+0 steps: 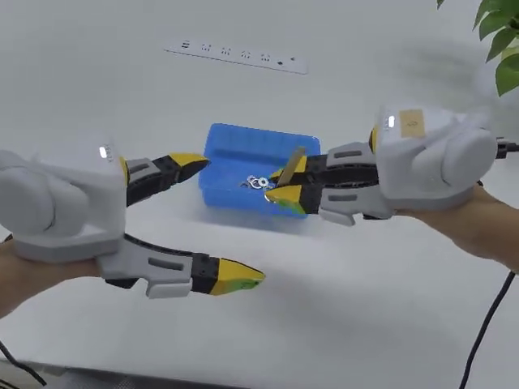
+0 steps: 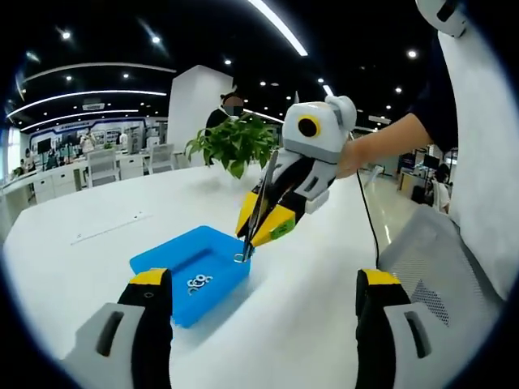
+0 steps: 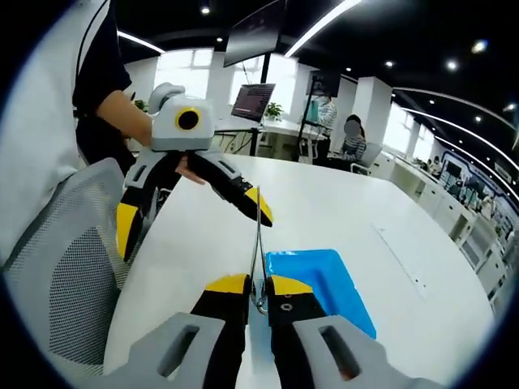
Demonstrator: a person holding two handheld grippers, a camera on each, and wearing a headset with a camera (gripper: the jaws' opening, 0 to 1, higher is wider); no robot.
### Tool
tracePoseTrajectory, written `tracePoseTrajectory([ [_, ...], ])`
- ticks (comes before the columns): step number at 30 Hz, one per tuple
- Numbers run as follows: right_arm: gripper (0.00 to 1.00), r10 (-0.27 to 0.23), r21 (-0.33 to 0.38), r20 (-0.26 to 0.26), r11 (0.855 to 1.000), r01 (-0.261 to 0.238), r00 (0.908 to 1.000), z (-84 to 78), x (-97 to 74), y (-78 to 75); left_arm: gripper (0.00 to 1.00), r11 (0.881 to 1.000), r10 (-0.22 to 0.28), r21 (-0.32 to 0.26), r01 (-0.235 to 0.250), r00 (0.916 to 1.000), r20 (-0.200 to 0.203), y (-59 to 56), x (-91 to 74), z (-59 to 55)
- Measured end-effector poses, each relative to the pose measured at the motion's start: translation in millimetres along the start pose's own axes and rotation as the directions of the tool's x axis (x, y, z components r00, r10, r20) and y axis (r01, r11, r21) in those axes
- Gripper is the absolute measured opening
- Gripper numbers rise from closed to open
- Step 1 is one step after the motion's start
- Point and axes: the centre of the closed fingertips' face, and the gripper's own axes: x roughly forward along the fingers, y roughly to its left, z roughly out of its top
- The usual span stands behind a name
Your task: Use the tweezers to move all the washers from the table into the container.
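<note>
1. Head view: the right claw (image 1: 284, 188) is clamped narrow on the tweezers (image 1: 293, 156), whose tips hang over the blue container (image 1: 235, 142), where several washers (image 1: 258, 183) lie.
2. The left claw (image 1: 227, 220) gapes wide and empty beside the container, above the desk (image 1: 365, 316).
3. The step in hand is probably the drop. The next move calls for easing the squeeze so the tweezers release inside the walls.

Open-plan office: rows of white desks (image 2: 36, 185) and pale swivel chairs (image 2: 101, 166) stand beneath long white ceiling light strips (image 2: 280, 28). A dark computer monitor (image 3: 253, 101), a green leafy potted plant (image 2: 235, 144) and a grey mesh office chair (image 3: 57, 259) surround a broad white table (image 1: 365, 324) carrying a white power strip (image 1: 235, 55).
</note>
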Motion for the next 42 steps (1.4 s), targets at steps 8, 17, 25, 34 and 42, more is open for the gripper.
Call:
tracePoseTrajectory([
  [8,0.09,-0.046,0.022,0.010,0.999,0.046,0.9989,-4.4,11.9,-34.6,0.99,1.000,0.024,0.003,-0.024,0.9997,-0.001,9.6,-0.2,-1.2],
  [17,0.09,-0.044,0.058,-0.004,0.997,0.044,0.9990,-29.6,40.0,-52.3,0.99,0.999,0.036,-0.038,-0.036,0.9994,-0.002,14.4,-8.4,-8.8],
  [25,0.09,-0.014,0.089,-0.047,0.996,0.018,0.9988,-56.2,60.5,-52.9,0.99,0.997,0.068,-0.045,-0.070,0.9967,-0.044,19.6,-16.5,-19.8],
  [34,0.10,-0.001,0.099,-0.068,0.995,0.008,0.9977,-64.4,63.2,-51.0,0.99,0.995,0.068,-0.074,-0.071,0.9971,-0.035,12.4,-8.6,-17.0],
  [42,0.10,0.006,0.110,-0.075,0.994,0.002,0.9972,-66.3,61.7,-47.9,0.99,0.996,0.043,-0.076,-0.045,0.9987,-0.029,9.1,-7.0,-12.6],
])
